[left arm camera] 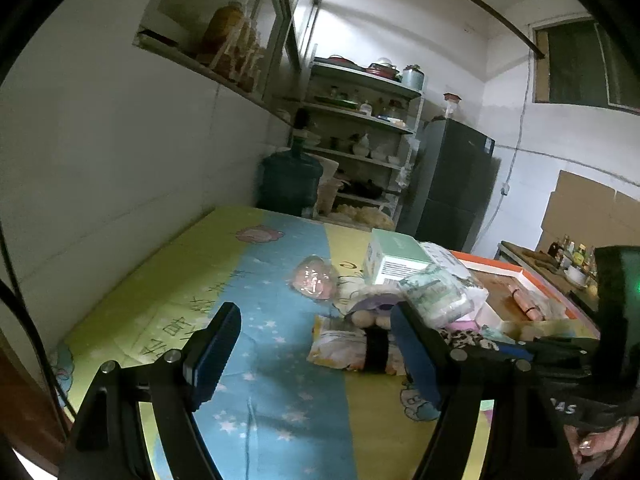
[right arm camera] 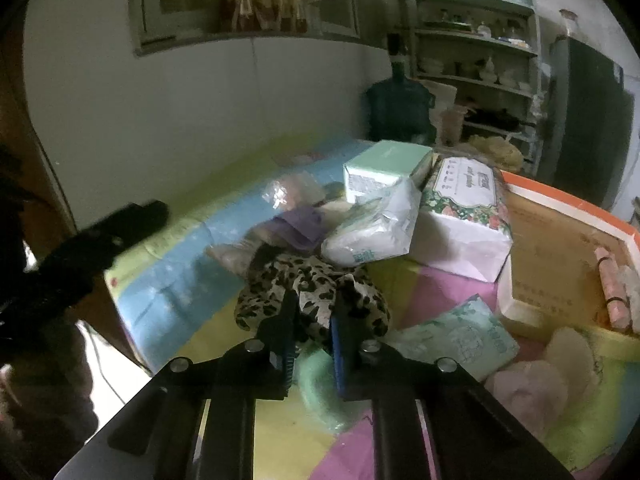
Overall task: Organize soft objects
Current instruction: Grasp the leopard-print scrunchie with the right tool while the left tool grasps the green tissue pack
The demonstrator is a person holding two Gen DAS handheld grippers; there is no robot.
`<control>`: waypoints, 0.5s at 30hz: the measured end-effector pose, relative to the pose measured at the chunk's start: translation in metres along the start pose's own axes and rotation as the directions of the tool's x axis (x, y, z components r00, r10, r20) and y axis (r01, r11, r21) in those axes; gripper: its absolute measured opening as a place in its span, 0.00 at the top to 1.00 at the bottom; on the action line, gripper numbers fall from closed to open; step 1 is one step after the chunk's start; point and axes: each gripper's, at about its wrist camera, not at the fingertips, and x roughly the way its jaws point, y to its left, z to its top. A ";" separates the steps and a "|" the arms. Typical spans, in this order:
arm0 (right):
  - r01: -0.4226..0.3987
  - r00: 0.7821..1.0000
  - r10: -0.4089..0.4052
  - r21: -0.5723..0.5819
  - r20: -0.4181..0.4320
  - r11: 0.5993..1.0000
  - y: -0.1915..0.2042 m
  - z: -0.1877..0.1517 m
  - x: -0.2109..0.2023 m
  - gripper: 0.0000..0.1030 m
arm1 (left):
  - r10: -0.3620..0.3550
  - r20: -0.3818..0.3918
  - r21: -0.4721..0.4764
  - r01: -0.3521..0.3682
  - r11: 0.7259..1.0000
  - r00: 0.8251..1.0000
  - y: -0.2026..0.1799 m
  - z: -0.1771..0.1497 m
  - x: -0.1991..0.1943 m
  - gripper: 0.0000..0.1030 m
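My right gripper point(right arm camera: 314, 314) is shut on a leopard-print fabric piece point(right arm camera: 316, 280) that lies bunched on the colourful mat point(right arm camera: 180, 280). Behind it lie a white wipes pack point(right arm camera: 372, 232), a purple cloth point(right arm camera: 300, 224), a floral tissue pack point(right arm camera: 464, 200) and a pale green box point(right arm camera: 384, 168). My left gripper point(left arm camera: 316, 316) hangs open over the mat, holding nothing. Just past its fingers lies a yellow packet point(left arm camera: 340, 344) with a black band round it. The leopard fabric point(left arm camera: 464, 338) shows at the right finger's far side.
An orange-rimmed box point(right arm camera: 568, 204) at the right holds a pink roll point(right arm camera: 612, 292). A mint tissue pack point(right arm camera: 460, 336) and a pale green ring point(right arm camera: 320, 380) lie near my right gripper. A clear bag point(left arm camera: 314, 280) sits mid-mat. A wall runs along the left; a water jug point(left arm camera: 290, 180) and shelves point(left arm camera: 360, 128) stand behind.
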 end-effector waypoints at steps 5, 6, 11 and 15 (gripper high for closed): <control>-0.054 0.997 0.053 0.025 0.059 0.998 -0.002 0.003 -0.019 0.87 | -0.012 -0.013 0.016 0.012 1.000 1.000 -0.009 0.002 0.008 0.25; -0.065 0.996 0.063 0.031 0.070 0.997 -0.003 0.003 -0.024 0.87 | -0.015 -0.015 0.019 0.015 1.000 1.000 -0.010 0.003 0.010 0.25; -0.109 0.985 0.097 0.074 0.141 0.991 -0.007 0.000 -0.053 0.87 | -0.045 -0.015 0.040 0.045 0.998 0.999 -0.025 0.012 0.018 0.25; -0.092 0.973 0.060 0.132 0.223 0.987 -0.022 -0.004 -0.085 0.87 | -0.086 -0.032 0.076 0.088 0.993 0.996 -0.049 0.015 0.029 0.25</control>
